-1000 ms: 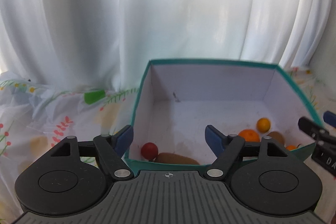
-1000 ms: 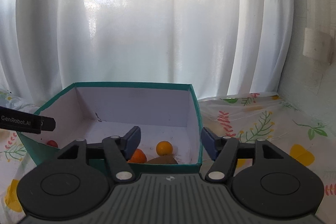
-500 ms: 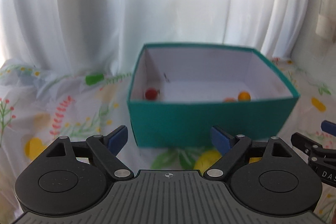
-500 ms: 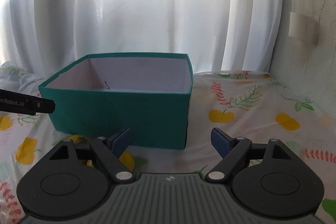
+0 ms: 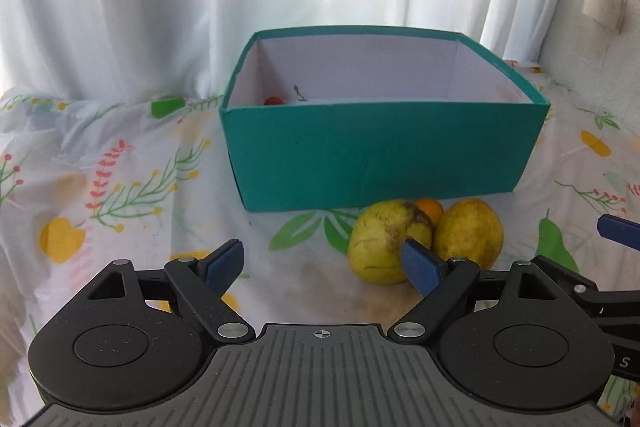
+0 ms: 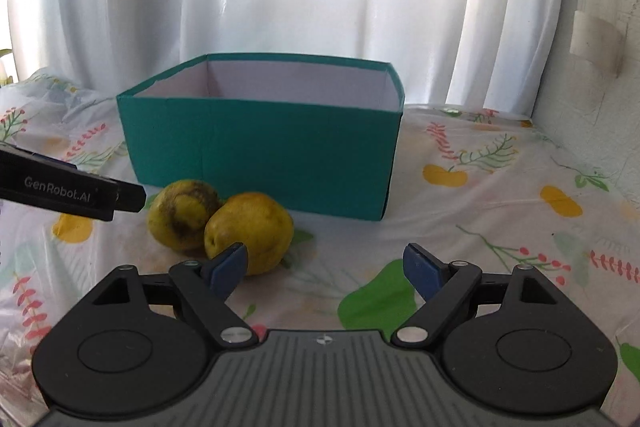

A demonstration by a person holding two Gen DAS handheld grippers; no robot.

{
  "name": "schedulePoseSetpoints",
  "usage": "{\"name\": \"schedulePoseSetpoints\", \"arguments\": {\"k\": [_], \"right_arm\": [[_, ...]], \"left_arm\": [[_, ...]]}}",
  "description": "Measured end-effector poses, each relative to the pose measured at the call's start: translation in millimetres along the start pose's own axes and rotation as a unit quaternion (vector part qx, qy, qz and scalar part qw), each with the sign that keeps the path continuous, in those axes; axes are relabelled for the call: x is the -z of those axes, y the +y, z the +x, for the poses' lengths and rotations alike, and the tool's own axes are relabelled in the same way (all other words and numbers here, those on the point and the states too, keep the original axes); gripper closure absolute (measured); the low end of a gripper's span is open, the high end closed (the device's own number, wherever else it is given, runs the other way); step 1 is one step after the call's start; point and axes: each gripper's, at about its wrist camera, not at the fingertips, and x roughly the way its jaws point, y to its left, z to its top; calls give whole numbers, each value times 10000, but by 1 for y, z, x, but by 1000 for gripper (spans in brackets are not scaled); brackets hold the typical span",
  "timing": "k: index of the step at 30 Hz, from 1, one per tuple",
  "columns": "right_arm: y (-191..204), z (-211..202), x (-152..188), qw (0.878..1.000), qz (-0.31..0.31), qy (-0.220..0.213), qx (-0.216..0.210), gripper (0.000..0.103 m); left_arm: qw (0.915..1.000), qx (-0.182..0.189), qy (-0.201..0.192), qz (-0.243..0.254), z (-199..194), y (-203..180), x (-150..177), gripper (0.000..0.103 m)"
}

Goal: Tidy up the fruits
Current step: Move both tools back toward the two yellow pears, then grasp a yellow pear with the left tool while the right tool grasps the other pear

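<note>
**Clerk:** Left wrist view, item one: your left gripper [image 5: 322, 267], jaws spread wide, nothing between the pads. Its right finger [image 5: 418, 269] stands in front of the near pear [image 5: 380, 243]; whether it touches, I cannot tell.

**Checker:** And the other tool?

**Clerk:** Item two: your right gripper [image 6: 324, 265], jaws wide apart, empty. Its left finger [image 6: 228, 267] sits just before the second pear [image 6: 250, 231]. Nothing lies in the gap itself but bare cloth [image 6: 500, 211].

**Checker:** Stock outside the box?

**Clerk:** Two yellow-green pears, touching each other, on the cloth close to the front wall of the teal box [image 5: 380, 155]. The near pear has a dark bruise by its stem end. A small orange [image 5: 430, 209] is wedged behind the pair, against the box; it is hidden in the right wrist view.

**Checker:** Stock inside?

**Clerk:** One small red fruit [image 5: 273, 100] shows at the back left corner. The front wall hides the rest of the floor.

**Checker:** Step in hand?

**Clerk:** By my reading, you are between loads, lining up the next pick. Each pear sits off-centre from the tool nearest it.

**Checker:** What does the next move call for?

**Clerk:** Shift each gripper sideways so its pear falls between the pads, left tool rightward, right tool leftward. The pears are wide and rounded, so keep the jaws fully spread and close across the belly. Mind that the two tools converge on touching fruit; taking one pear first may be safer.
</note>
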Motion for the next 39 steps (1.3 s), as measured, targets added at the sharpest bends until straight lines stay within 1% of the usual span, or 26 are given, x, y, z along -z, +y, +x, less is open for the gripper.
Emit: {"name": "schedulePoseSetpoints", "arguments": {"k": [4,11,15,19,26,27,31,34,39], "right_arm": [[2,-3,4,10000,11,52,6,18],[6,-6,6,10000,-35,79,27,18],[8,-4,6,9999,-66,114,20,17],[8,1,6,9999,-41,146,20,17],[5,9,5,9998,-11,209,18,17],[5,10,4,9998,-1,216,16,17],[4,17,3,9997,16,242,15,17],[3,22,3,9996,37,282,-10,17],[6,32,0,9995,-24,325,-52,17]], "left_arm": [[10000,75,13,41,1,-2,3,13],[9991,261,-56,316,9,-14,4,15],[9986,292,41,440,19,-18,5,18],[9979,405,112,485,27,-21,4,19],[9965,459,222,661,44,-33,0,21],[9964,463,192,690,45,-34,0,22],[9951,533,307,772,58,-40,-2,27],[9942,642,481,721,70,-41,-2,36],[9942,742,471,614,74,-38,-2,37]]}}
